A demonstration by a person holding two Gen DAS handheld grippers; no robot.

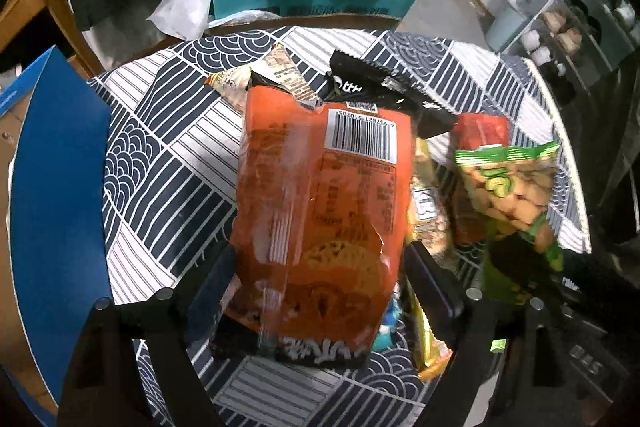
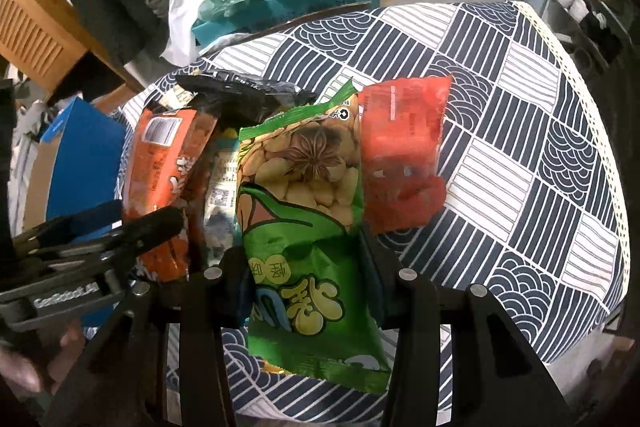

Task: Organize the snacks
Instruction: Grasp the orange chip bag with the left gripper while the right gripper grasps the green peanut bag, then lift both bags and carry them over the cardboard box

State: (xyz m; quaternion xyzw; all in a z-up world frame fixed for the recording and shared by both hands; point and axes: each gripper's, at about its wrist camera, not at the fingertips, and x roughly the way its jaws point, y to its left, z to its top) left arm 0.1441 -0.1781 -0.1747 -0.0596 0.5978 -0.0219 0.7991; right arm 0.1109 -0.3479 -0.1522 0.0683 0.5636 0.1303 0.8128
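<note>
Sitting between the left gripper's (image 1: 316, 279) spread fingers — orange snack bag (image 1: 320, 211).

Orange packet (image 1: 320, 219): glossy plastic film, crinkled, glare along its seam.
Green packet (image 2: 304, 227): shiny printed plastic film.
Red packet (image 2: 402, 151): smooth plastic, duller sheen.
Black packet (image 1: 384, 87): dark glossy foil-like film (serrated edge).
Tablecloth (image 2: 520, 155): matt woven cloth with a printed pattern.
Gripper fingers (image 1: 208, 291): matt black plastic.
Cabinet (image 2: 36, 27): wood, slatted.
</note>
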